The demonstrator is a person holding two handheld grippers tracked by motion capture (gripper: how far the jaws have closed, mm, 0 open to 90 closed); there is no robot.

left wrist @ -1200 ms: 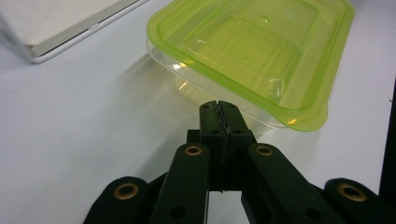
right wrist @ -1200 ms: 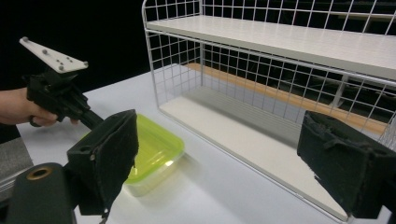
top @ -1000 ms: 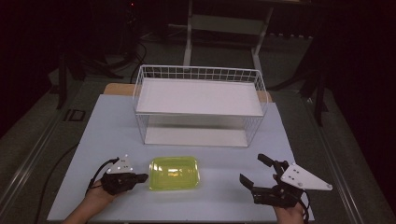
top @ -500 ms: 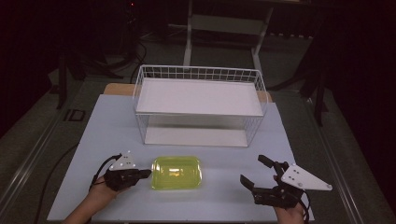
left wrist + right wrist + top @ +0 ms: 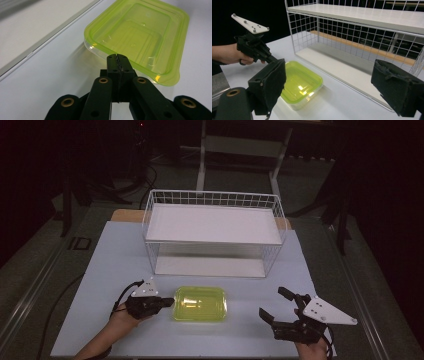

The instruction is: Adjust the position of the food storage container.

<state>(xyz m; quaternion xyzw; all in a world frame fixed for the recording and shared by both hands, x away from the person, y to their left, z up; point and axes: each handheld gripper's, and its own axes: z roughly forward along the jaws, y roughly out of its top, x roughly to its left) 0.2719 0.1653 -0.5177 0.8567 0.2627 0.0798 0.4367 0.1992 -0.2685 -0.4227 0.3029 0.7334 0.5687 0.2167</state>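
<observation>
A clear food container with a yellow-green lid (image 5: 200, 304) (image 5: 140, 37) (image 5: 299, 82) lies flat on the white table, in front of the wire rack. My left gripper (image 5: 170, 302) (image 5: 117, 57) is shut, its tips pressed together right against the container's left rim. I cannot tell whether they touch the rim. The same gripper (image 5: 272, 60) appears beyond the container in the right gripper view, held by a hand. To the right of the container, apart from it, my right gripper (image 5: 272, 302) (image 5: 329, 85) stands wide open and holds nothing.
A white wire rack (image 5: 212, 195) (image 5: 352, 15) with an upper shelf and a lower shelf stands at the back middle of the table. The white tabletop (image 5: 110, 260) ends close behind both hands. Dark floor and stands surround the table.
My left gripper has moved rightward against the container, and the container has slid a little to the right. The right gripper has hardly moved.
</observation>
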